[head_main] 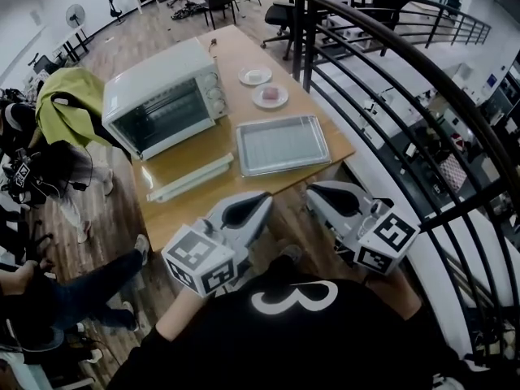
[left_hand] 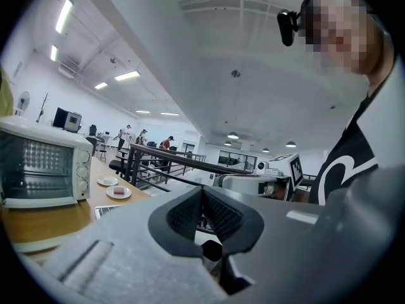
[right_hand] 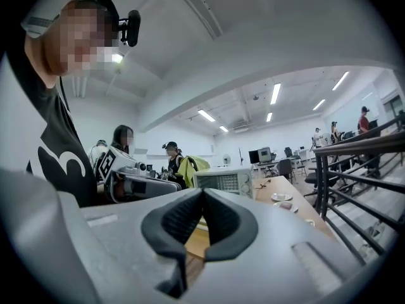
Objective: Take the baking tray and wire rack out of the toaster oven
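Over on the left of the worktop point(head_main: 244, 51) stands the white toaster oven point(head_main: 158, 96). Its door point(head_main: 191, 177) seems to hang open and flat in front of it, though I can't be sure from here. Just right of the door lies the baking tray point(head_main: 284, 169), flat on the wood near the front edge. The fine lines across it look like the wire rack point(head_main: 280, 143) resting inside. Both are out of the oven, so the job looks as good as done. Two small plates point(head_main: 270, 96) sit beyond the tray, beside the oven.

The tray is thin sheet metal. I'd expect it to be light, stiff and a bit slick, so the raised rim on a long side is the place to pinch it. The rack would be lighter and could slide or rattle loose if the tray tips, so each is best gripped by an edge and kept level.

The left gripper point(head_main: 264, 197) is held in front of the person's chest, clear of the worktop. Its jaws are pressed together with nothing between them. The right gripper point(head_main: 313, 189) is just beside it, jaws closed tight too and empty.
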Tool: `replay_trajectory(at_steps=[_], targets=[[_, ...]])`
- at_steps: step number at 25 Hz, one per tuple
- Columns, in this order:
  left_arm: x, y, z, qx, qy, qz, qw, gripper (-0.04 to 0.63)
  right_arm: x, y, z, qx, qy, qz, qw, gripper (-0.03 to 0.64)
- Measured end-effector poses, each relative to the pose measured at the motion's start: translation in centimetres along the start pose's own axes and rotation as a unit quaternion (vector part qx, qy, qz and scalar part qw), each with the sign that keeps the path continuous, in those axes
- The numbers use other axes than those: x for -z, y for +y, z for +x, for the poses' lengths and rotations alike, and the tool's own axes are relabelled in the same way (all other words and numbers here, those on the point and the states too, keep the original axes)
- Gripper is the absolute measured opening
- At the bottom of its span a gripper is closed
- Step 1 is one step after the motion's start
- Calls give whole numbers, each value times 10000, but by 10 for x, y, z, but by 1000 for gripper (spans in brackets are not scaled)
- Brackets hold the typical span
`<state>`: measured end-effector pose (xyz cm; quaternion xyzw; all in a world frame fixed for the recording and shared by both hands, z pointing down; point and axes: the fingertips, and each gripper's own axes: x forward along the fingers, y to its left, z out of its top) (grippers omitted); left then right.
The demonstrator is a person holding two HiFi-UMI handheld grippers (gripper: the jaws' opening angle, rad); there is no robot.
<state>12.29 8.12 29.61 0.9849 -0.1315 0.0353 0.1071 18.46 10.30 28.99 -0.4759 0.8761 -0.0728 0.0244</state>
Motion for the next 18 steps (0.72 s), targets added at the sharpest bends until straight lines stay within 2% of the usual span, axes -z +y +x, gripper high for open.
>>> replay_trajectory(at_steps=[4,18], targets=[[0,-4,-2,-2,1,-6,10000,11,2,4,-4,-64,58,120,9999,2],[9,-6,3,65,76,38,9999,11,12,3,-7,56,142,-180,9997,2]])
